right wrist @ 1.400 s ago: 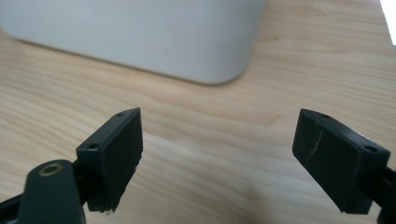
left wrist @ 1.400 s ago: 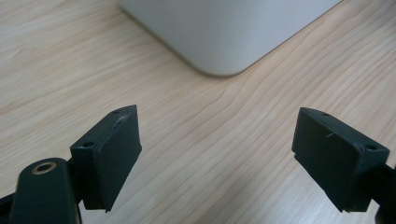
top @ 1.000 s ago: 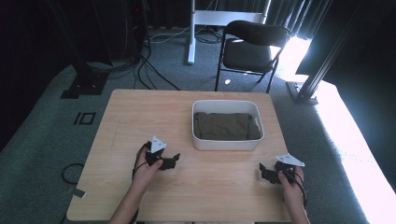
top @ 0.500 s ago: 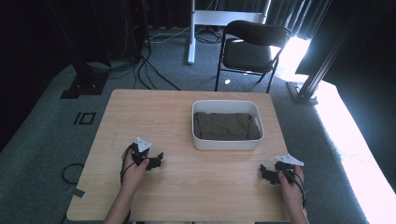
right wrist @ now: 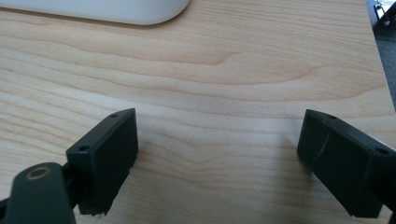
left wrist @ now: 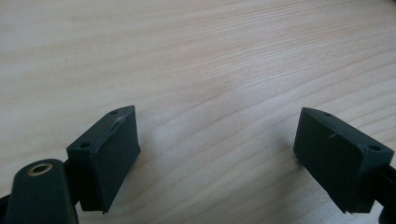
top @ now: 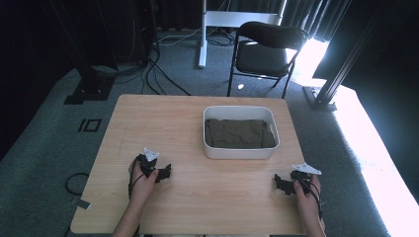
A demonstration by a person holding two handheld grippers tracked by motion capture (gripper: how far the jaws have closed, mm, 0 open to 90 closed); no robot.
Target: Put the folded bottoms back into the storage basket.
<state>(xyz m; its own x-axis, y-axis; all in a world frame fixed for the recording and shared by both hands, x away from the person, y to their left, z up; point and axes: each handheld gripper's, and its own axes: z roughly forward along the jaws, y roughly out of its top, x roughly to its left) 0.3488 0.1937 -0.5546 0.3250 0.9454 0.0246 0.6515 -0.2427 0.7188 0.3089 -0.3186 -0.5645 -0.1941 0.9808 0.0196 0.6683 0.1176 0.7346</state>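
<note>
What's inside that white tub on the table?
The white rectangular plastic tub holds a dark olive-brown folded cloth that covers its whole floor. Whatever might lie under the cloth is hidden.

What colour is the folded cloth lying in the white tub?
Dark olive-brown folded cloth, clearest in the high view.

I read this as a recording lab or studio; my landmark is the light wooden desk [top: 197, 148] on grey carpet; behind it hang black curtains [top: 306, 15]; cables [top: 158, 74] trail off its far left corner; a black folding chair [top: 264, 52] stands behind; an aluminium frame post [top: 341, 74] rises at its right.
</note>
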